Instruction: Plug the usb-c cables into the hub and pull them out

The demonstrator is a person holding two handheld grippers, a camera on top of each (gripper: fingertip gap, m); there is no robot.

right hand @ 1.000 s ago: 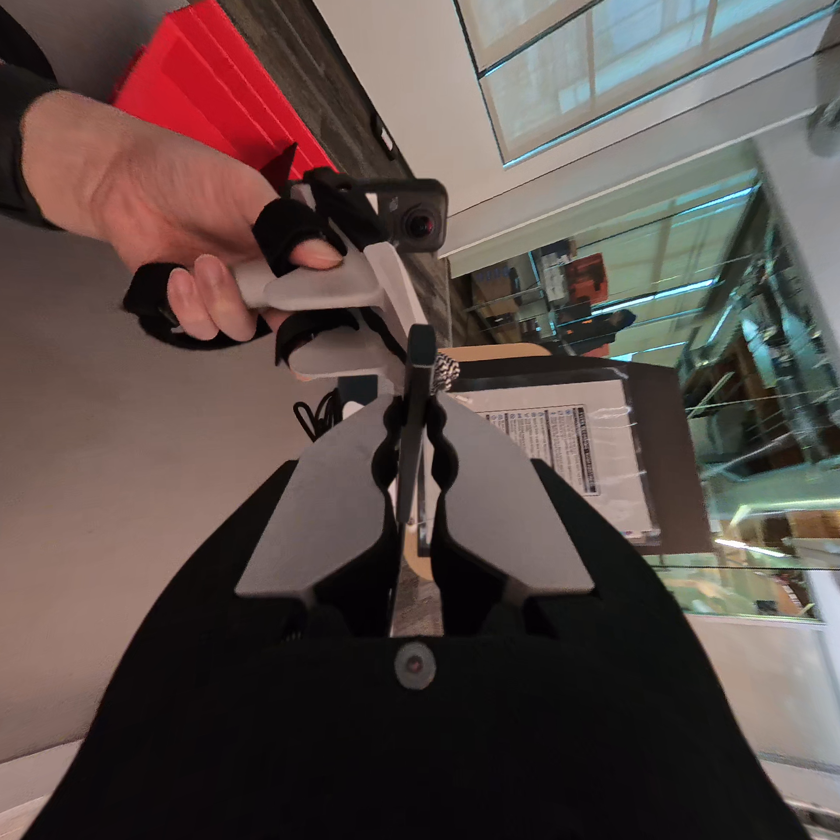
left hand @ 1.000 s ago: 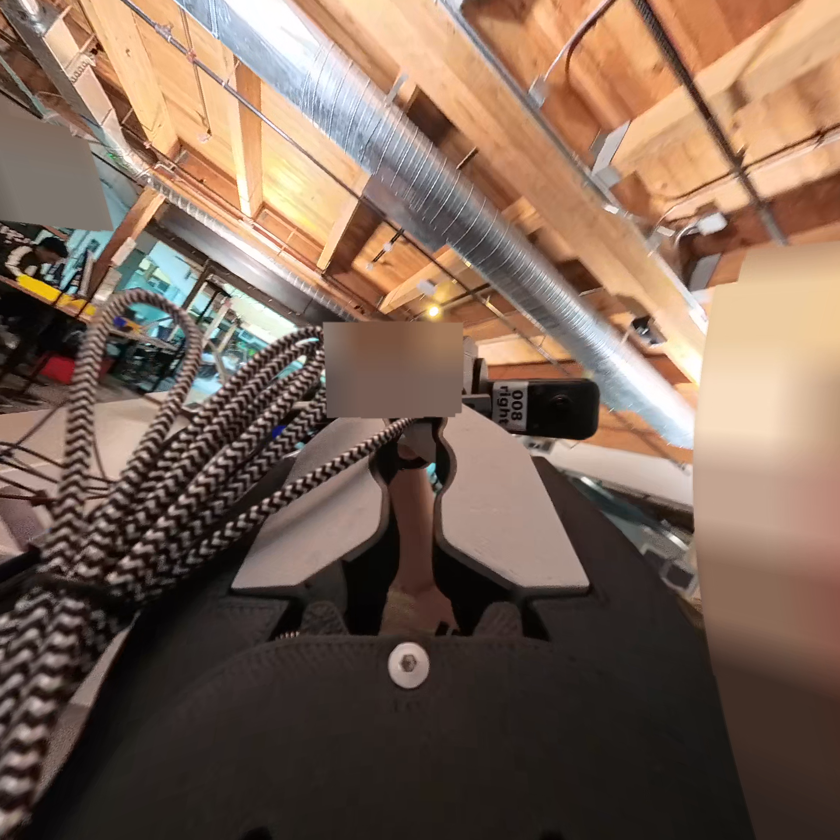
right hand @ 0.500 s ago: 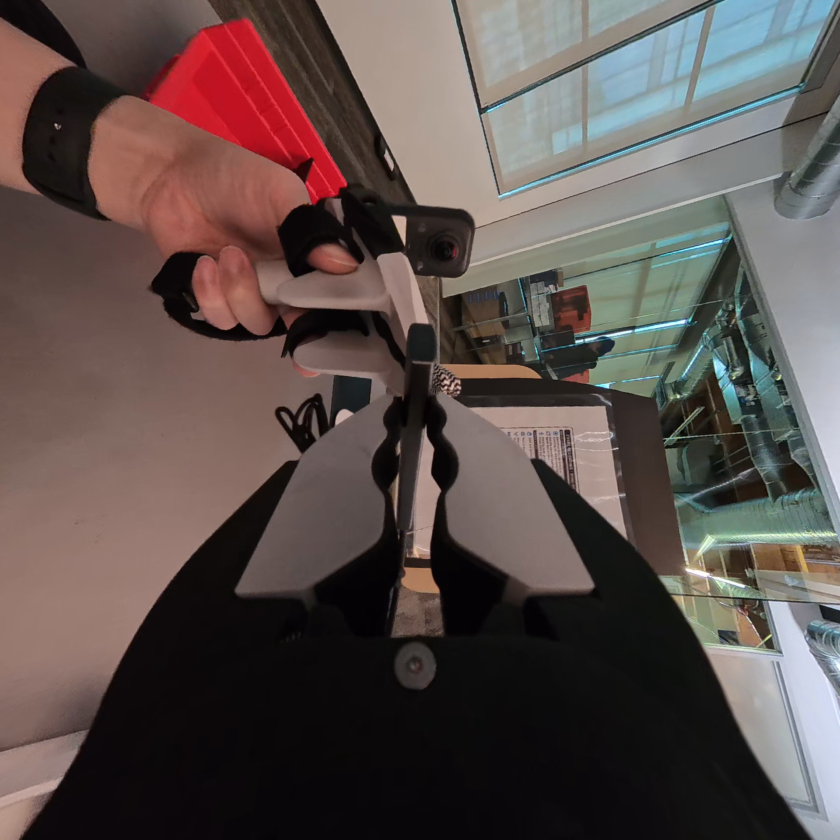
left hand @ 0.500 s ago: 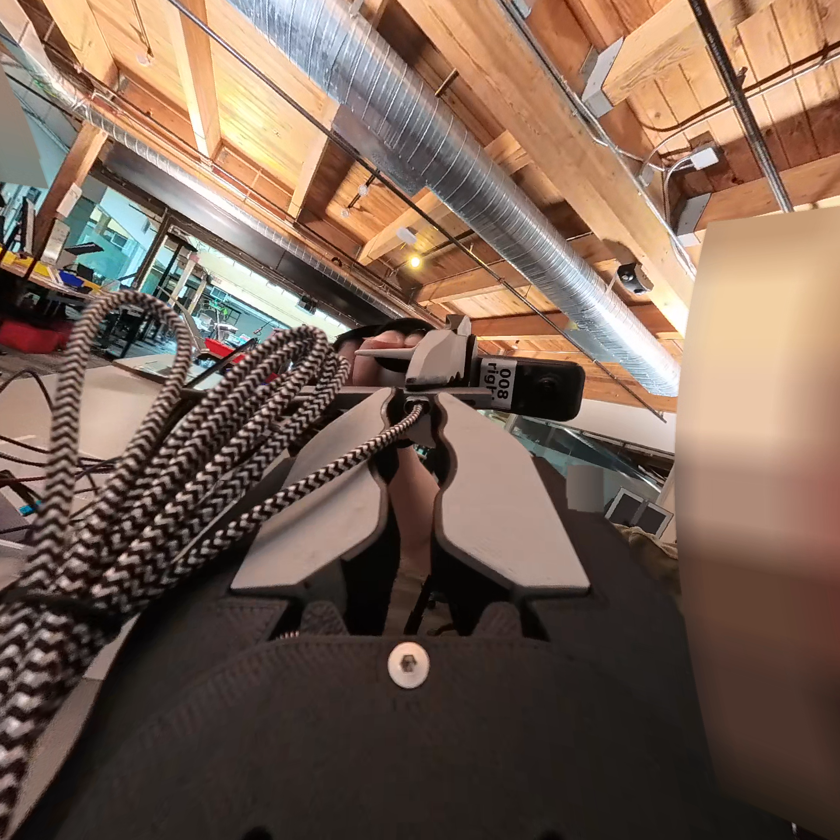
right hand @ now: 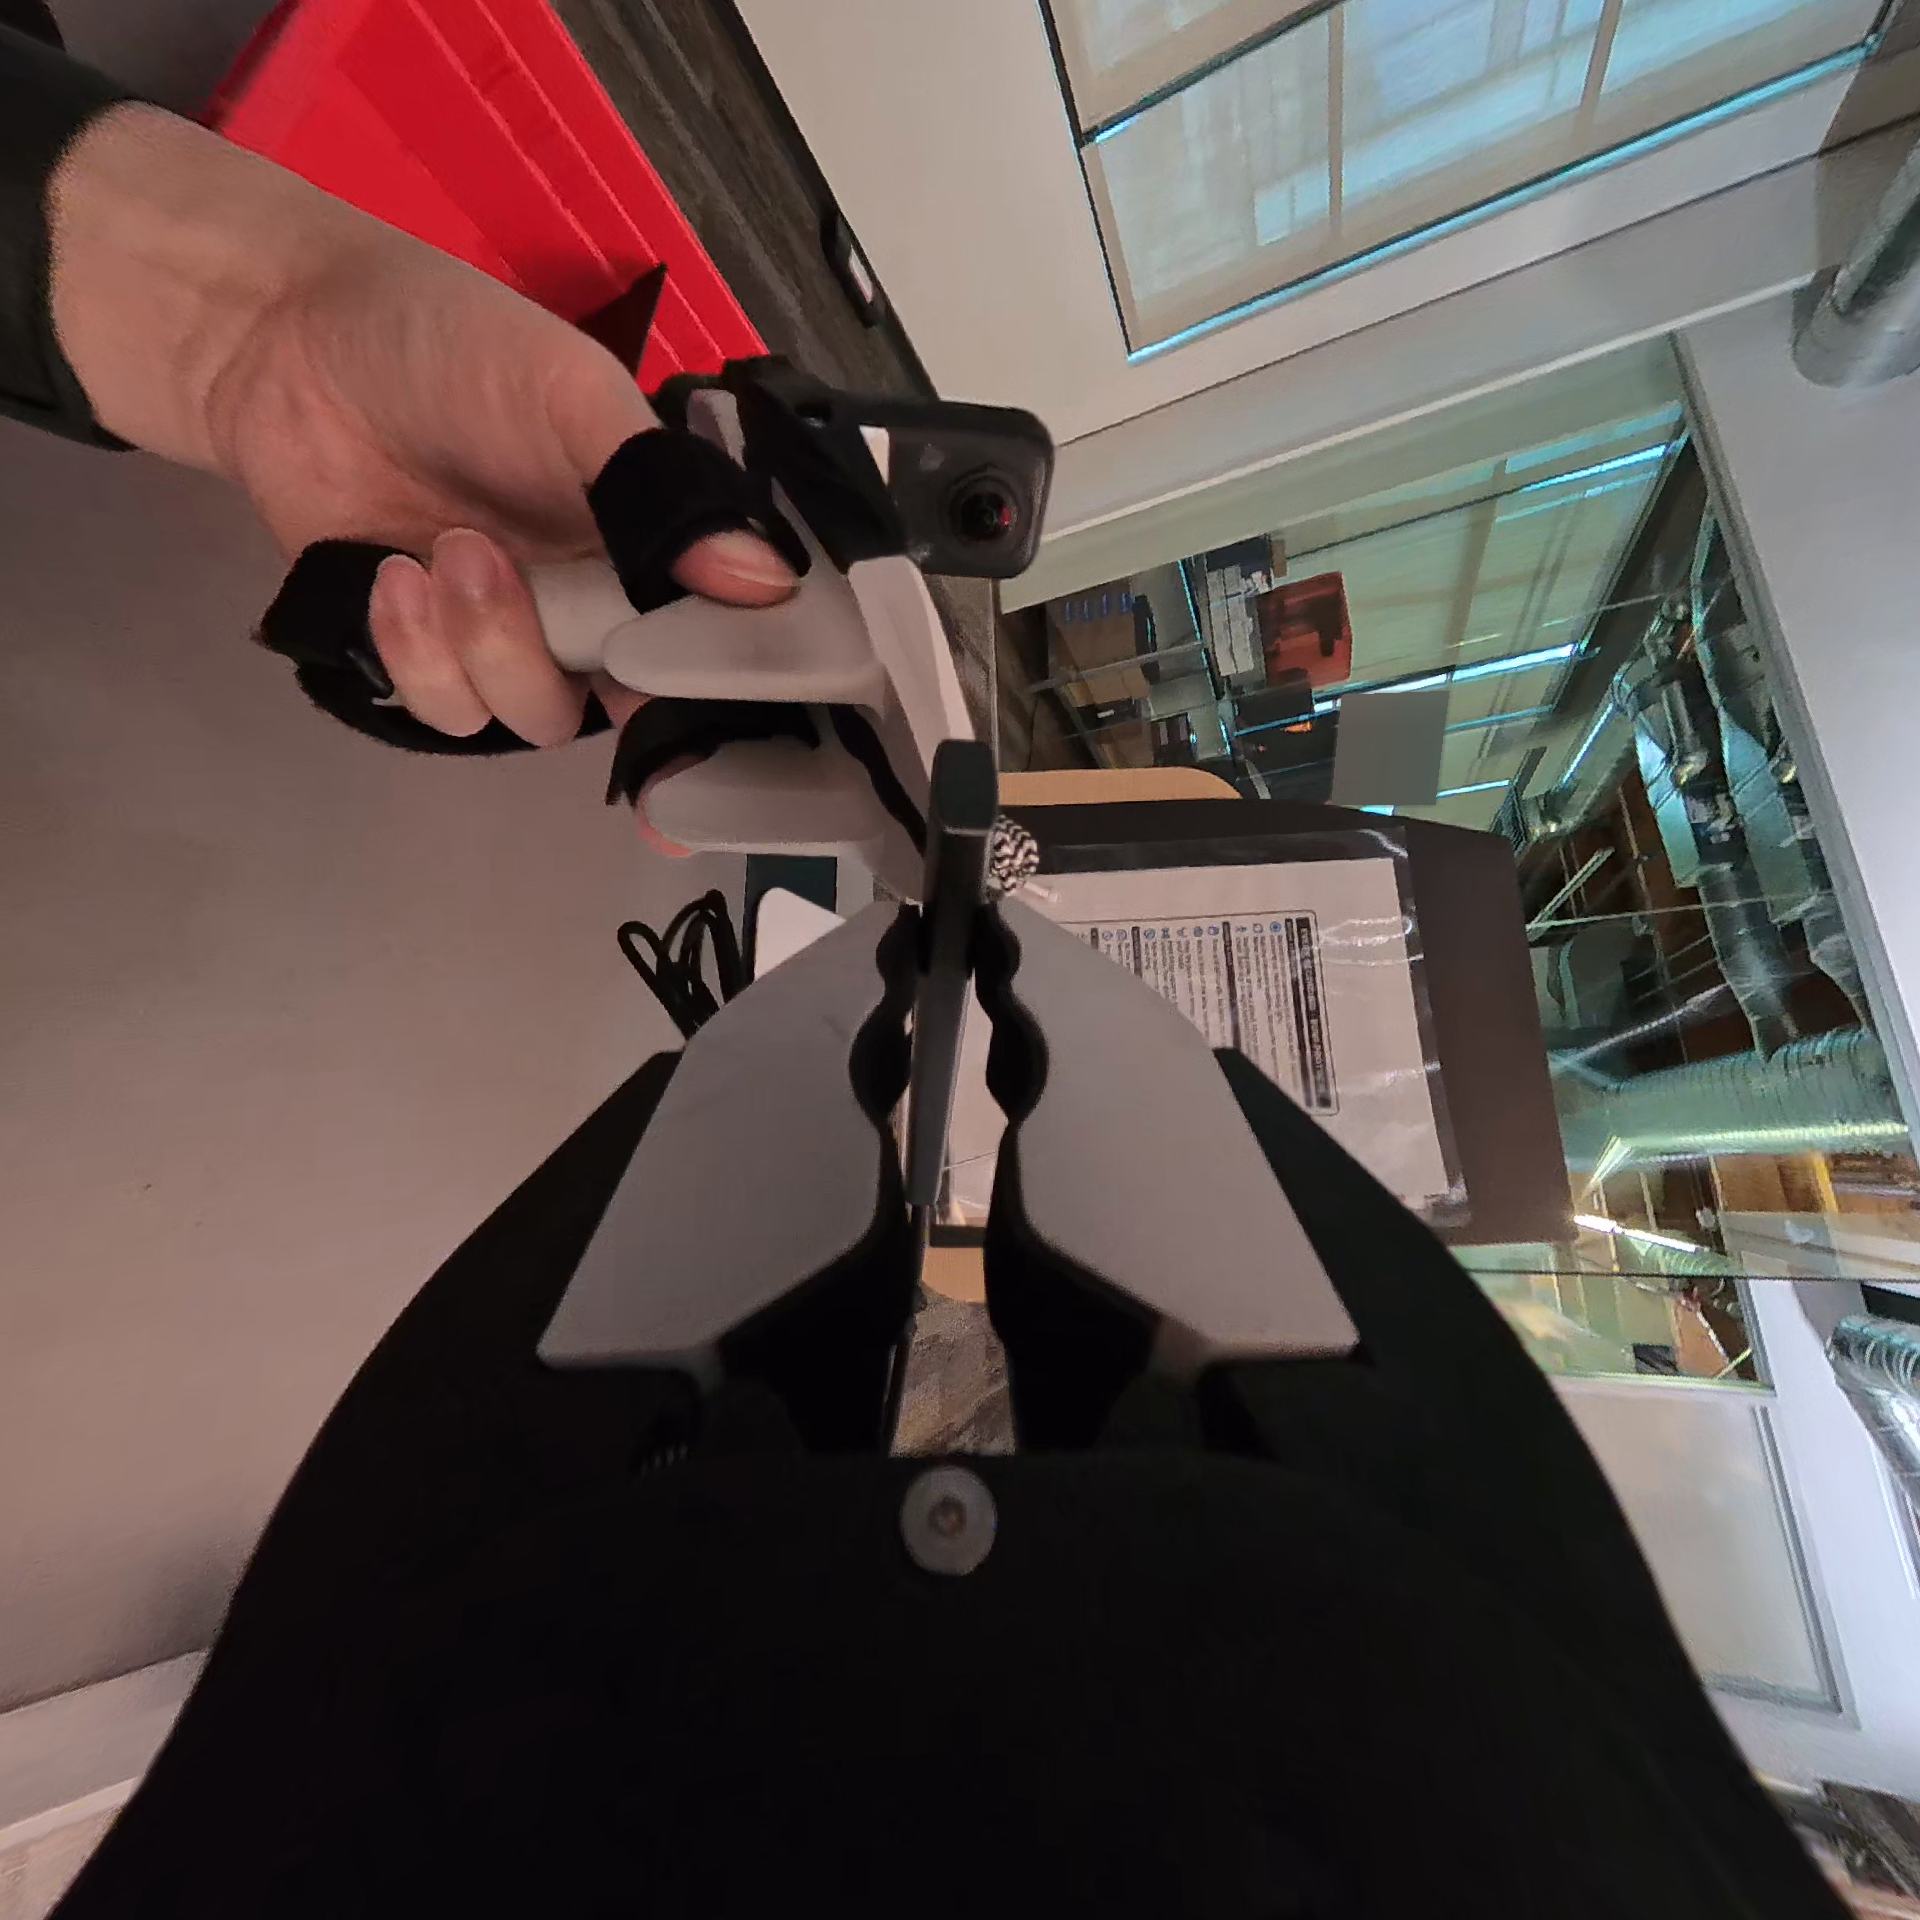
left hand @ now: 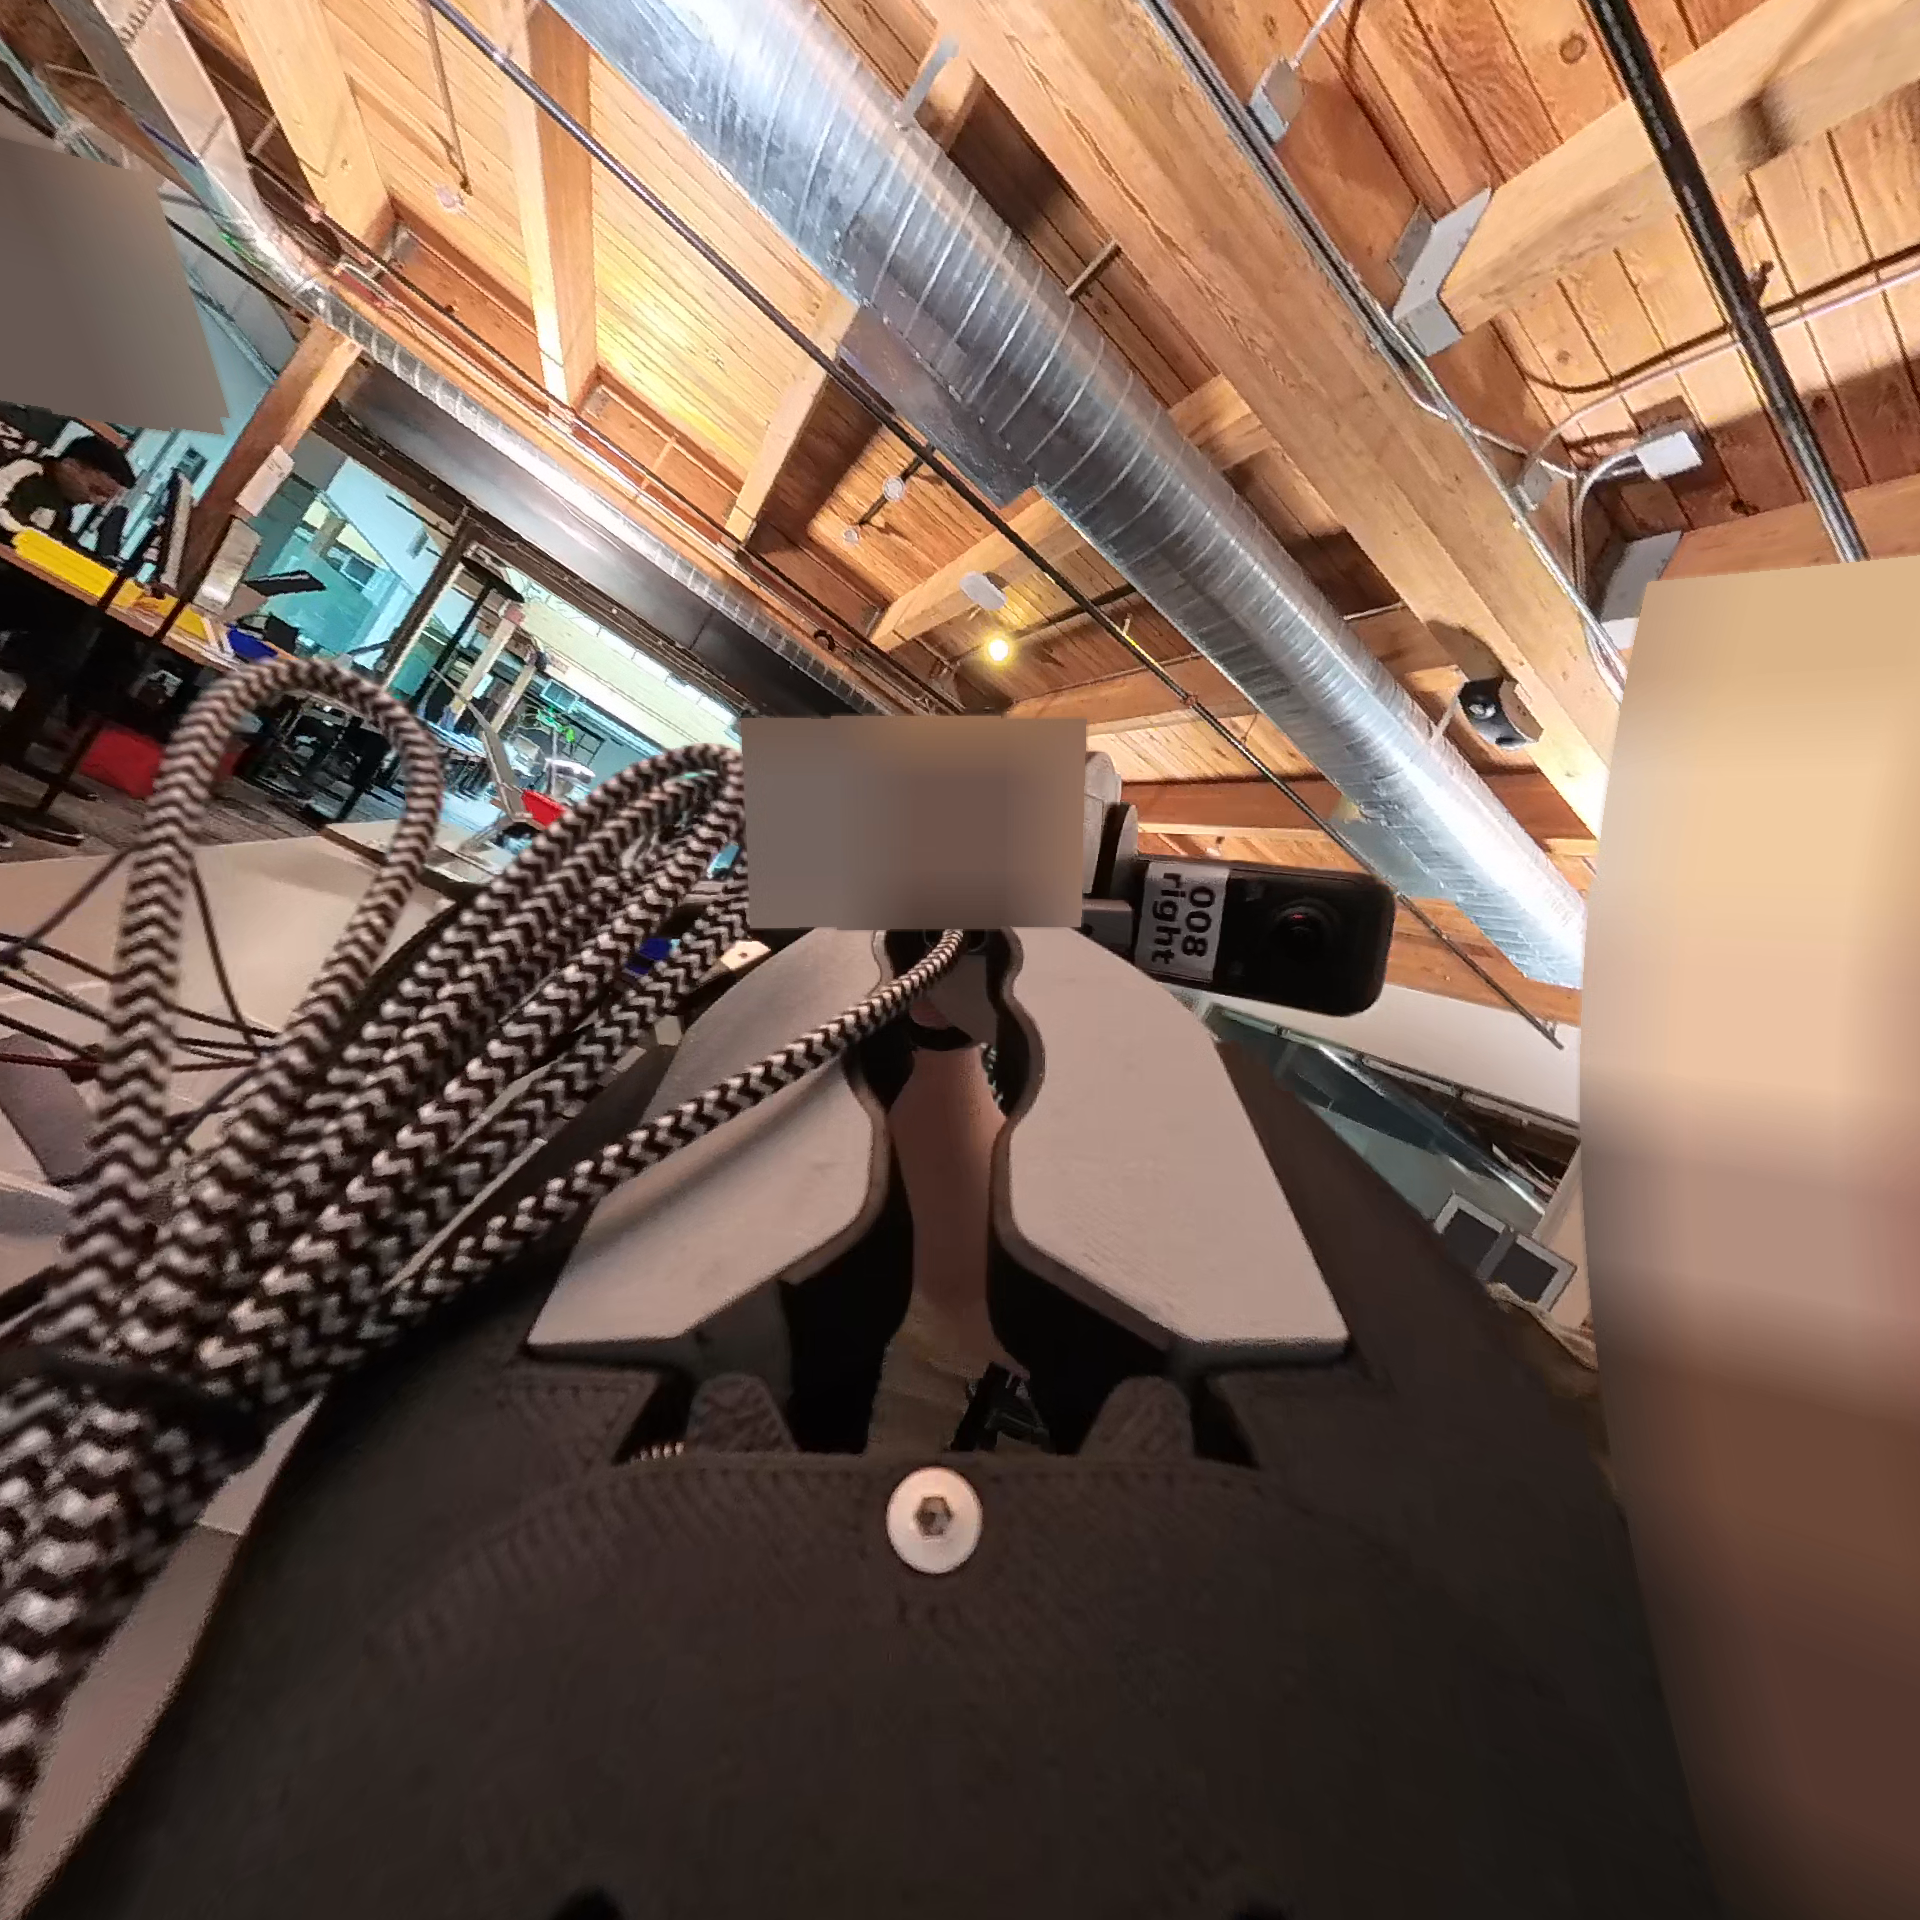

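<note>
In the right wrist view my right gripper (right hand: pixel 945 925) is shut on a thin dark grey hub (right hand: pixel 940 1039), seen edge-on and upright between the fingers. The left gripper (right hand: pixel 904 821), held by a hand (right hand: pixel 364 364), meets the hub's far end. A stub of black-and-white braided usb-c cable (right hand: pixel 1013 847) shows there. In the left wrist view my left gripper (left hand: pixel 951 951) is shut on that cable's end. The rest of the cable (left hand: pixel 343 1091) hangs in a looped bundle at the left. The right gripper's camera (left hand: pixel 1262 940) sits just beyond my fingertips. The plug itself is hidden.
A grey tabletop (right hand: pixel 208 987) lies at the left with a red bin (right hand: pixel 468 156) beyond it and a small black cable coil (right hand: pixel 681 966). A black board with a bagged paper sheet (right hand: pixel 1299 997) lies behind the hub. Thin wires (left hand: pixel 62 987) cross the table at left. Both grippers' tips are close together, under 4 cm apart.
Both views wobbled and tilted slightly. The left gripper stayed at the hub's far end, and both grips look unchanged.
</note>
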